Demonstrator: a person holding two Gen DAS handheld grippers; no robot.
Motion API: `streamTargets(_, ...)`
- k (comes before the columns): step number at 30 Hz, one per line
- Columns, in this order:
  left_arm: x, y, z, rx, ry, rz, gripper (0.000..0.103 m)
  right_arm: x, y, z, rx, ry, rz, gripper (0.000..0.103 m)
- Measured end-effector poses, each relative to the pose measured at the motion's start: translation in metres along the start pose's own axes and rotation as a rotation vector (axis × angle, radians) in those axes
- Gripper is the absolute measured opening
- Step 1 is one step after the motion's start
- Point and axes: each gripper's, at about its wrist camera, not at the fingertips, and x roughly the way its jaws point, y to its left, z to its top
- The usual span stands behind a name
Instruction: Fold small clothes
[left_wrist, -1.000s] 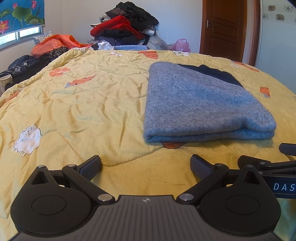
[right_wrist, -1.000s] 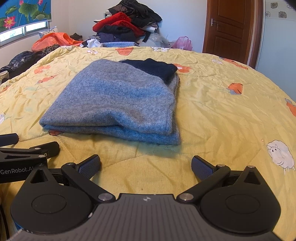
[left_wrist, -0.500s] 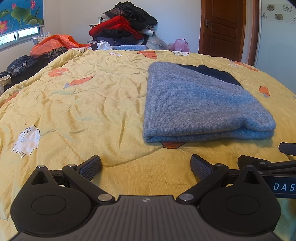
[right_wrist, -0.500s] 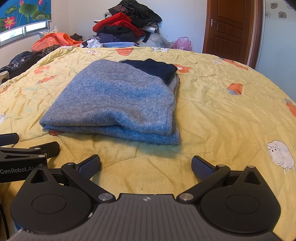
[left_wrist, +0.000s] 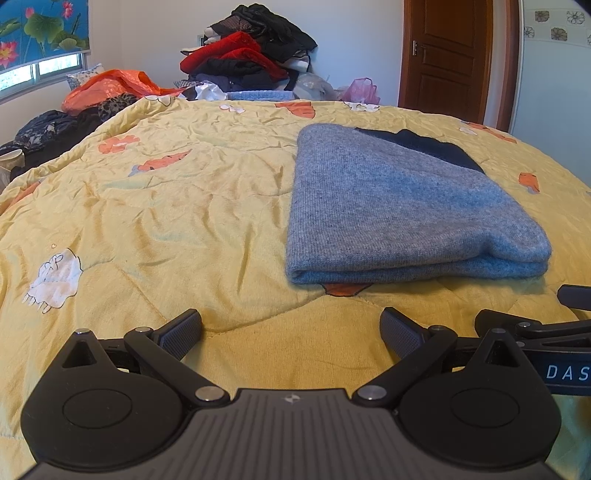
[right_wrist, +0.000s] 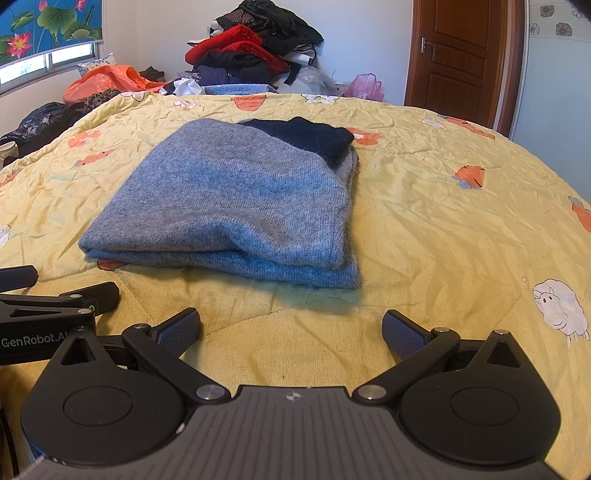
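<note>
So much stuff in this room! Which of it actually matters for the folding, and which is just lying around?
Part of the job:
- grey sweater, folded on the quilt
- left gripper, open
- right gripper, open

Just lying about:
- clothes pile behind the bed
- orange bag
- pink bag
- door

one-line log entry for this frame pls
left gripper: open, empty | right gripper: open, empty | folded grey-blue knit sweater: flat on yellow quilt

yellow quilted bed (left_wrist: 155, 206), brown door (left_wrist: 447, 55), white walls, window (left_wrist: 40, 68)
</note>
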Motion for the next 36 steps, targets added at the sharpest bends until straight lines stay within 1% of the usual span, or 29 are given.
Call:
streamTargets(18, 0.0014, 0.0044, -0.0003, -0.001, -0.008, -0.026, 0.103, -0.0001, 0.0005, -0.0001, 0.000, -0.001, 0.001, 0.103)
streamTargets(23, 0.0022, 0.0028, 0.0005, 0.015, -0.002, -0.022, 0.103, -0.0002, 0.0004, 0.0000, 0.001, -0.001, 0.001, 0.103)
streamTargets(36, 0.0022, 0.0009, 0.0016, 0.012, 0.000, -0.019, 0.103, -0.0003, 0.0004, 0.0000, 0.001, -0.001, 0.000, 0.103)
